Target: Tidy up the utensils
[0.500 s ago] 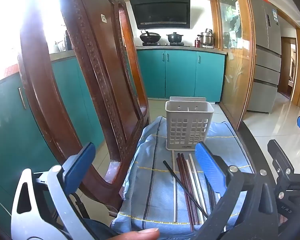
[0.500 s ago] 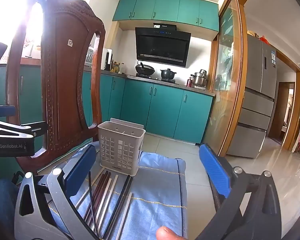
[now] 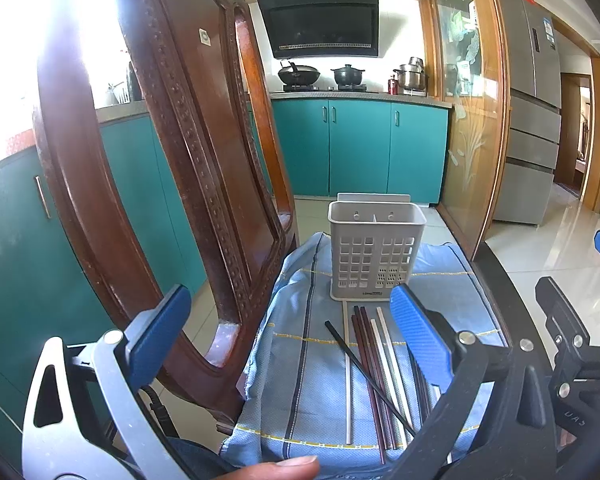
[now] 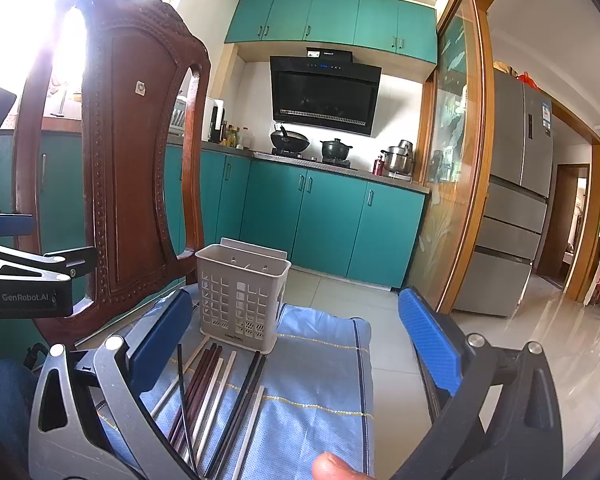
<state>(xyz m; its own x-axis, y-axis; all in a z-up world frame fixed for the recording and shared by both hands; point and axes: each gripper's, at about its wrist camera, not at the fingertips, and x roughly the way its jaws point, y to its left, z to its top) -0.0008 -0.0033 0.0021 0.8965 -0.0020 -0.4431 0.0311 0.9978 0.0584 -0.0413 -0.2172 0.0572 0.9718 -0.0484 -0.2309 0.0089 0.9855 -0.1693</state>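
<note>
Left wrist view: lower ends of the chopsticks are cut off behind the left gripper's right blue pad, so a full count isn't possible. The rightmost sticks are hidden there. Right gripper shows only at the right frame edge, its fingertips mostly out of view from here. A thumb tip pokes in at the bottom edge.

Right wrist view: near ends of the chopsticks run under the right gripper's left finger and off the bottom edge. Left gripper is partly cropped at the left edge.

Utensil holder is a white perforated plastic caddy, upright on the blue cloth, with a divider visible at the rim. Its inside can't be seen well; nothing sticks up above the rim. From the right wrist the holder looks the same, no contents showing through the holes.

Chopsticks lie flat on the cloth just in front of the holder: white, dark red and black ones roughly parallel, one black stick crossing them at an angle.

Both tongs are spread wide, nothing between the pads. Wooden chair back stands left of the cloth.
</note>
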